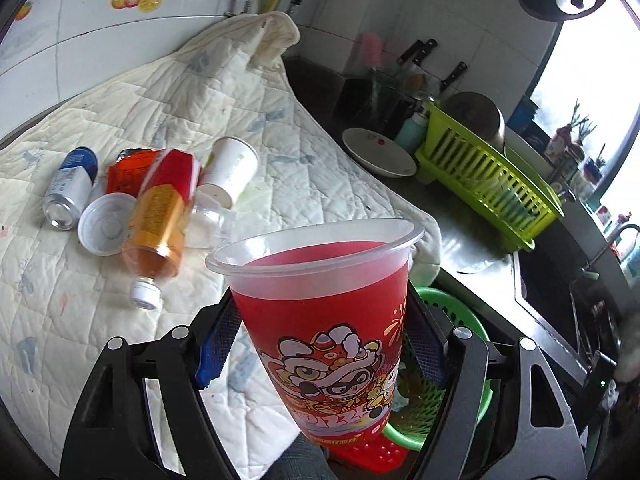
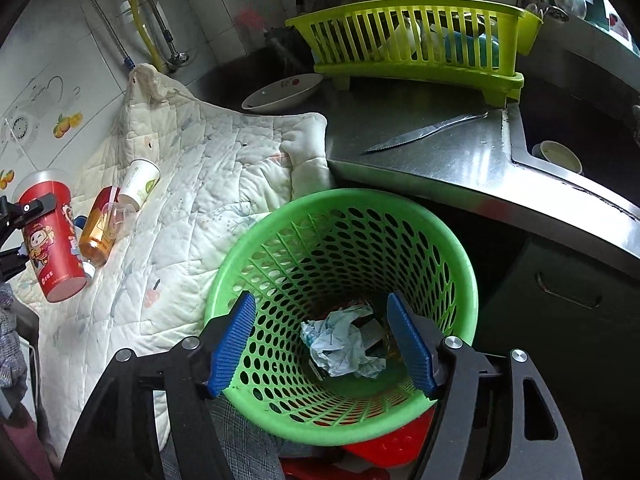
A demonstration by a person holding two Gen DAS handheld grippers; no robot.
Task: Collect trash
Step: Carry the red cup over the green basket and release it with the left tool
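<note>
My left gripper (image 1: 320, 344) is shut on a red cartoon-printed plastic cup (image 1: 324, 312) and holds it upright above the quilt's edge; the cup also shows in the right wrist view (image 2: 52, 236). On the quilt lie an orange drink bottle (image 1: 156, 228), a white paper cup (image 1: 230, 170), a blue-white can (image 1: 70, 188), a white lid (image 1: 106, 224) and a red wrapper (image 1: 128, 172). My right gripper (image 2: 324, 344) is open and empty over the green trash basket (image 2: 400, 220), which holds crumpled paper (image 2: 340, 340).
A white quilt (image 2: 216, 184) covers the counter's left. A white bowl (image 2: 284, 90), a lime dish rack (image 2: 420, 44) and a knife (image 2: 424, 132) sit on the steel counter. The sink (image 2: 580, 128) lies to the right.
</note>
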